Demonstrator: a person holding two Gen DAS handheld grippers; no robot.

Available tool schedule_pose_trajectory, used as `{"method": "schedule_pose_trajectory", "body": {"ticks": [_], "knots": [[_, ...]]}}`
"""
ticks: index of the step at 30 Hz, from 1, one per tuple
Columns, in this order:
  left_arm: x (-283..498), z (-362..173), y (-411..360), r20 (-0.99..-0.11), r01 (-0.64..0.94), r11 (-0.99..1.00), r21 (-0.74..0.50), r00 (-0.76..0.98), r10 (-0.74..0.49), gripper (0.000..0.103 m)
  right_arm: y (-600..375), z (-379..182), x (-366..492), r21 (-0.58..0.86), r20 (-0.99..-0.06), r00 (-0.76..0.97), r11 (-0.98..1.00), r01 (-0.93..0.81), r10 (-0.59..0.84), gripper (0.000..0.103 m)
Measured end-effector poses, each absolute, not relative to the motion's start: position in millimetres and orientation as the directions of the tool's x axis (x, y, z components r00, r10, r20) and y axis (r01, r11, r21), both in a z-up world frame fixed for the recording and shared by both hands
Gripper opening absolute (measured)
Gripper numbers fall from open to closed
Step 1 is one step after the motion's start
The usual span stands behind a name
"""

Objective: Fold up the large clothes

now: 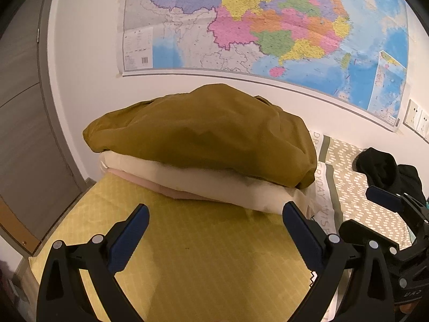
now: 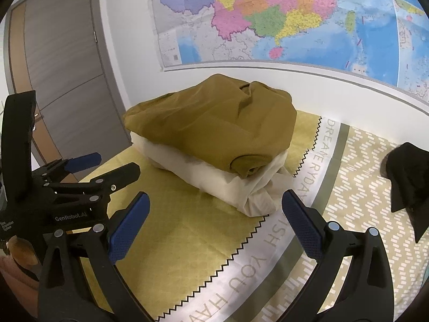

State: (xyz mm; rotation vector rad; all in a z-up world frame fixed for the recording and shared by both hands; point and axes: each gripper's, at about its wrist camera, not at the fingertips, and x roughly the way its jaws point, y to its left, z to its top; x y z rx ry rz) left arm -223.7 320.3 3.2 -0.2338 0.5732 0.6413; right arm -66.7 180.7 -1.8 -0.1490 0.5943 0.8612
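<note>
**Both grippers released, folded stack on the bed**

Your left gripper [image 1: 215, 230] is spread wide with nothing between its blue pads [image 1: 128, 241]; it hangs over the yellow part of the bedspread [image 1: 201, 263], just short of the pile. Your right gripper [image 2: 214, 225] is released too, jaws apart and empty, above the zigzag seam where the yellow meets a white band with printed lettering. In the right wrist view your left gripper shows at the left edge; in the left wrist view the right one shows at the right edge.

The task's clothes sit in 1 stack at the far end of the bed, close to the wall. On top lies the olive-brown garment [image 1: 203, 134], folded into a rounded bundle with a rolled end facing the right wrist camera. Under it is a cream garment [image 2: 230, 182], its loose corner spilling onto the bedspread. Under that, the left wrist view shows a thin pink layer [image 1: 150, 182].

A black garment [image 2: 407, 177] lies unfolded on the patterned part of the bed, well apart from the stack. A large coloured map [image 1: 268, 26] hangs on the wall above, and a grey door [image 2: 61, 61] stands to the left.
</note>
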Motion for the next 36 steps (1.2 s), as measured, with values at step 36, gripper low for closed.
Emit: {"method": "schedule_pose_trajectory", "body": {"ticks": [36], "knots": [[-231.6, 1.6, 313.8, -0.577, -0.636, 0.772, -0.023, 0.639, 0.509, 0.096, 177.6, -0.6, -76.8, 0.12, -0.54, 0.49, 0.639, -0.76, 0.684, 0.097]]}}
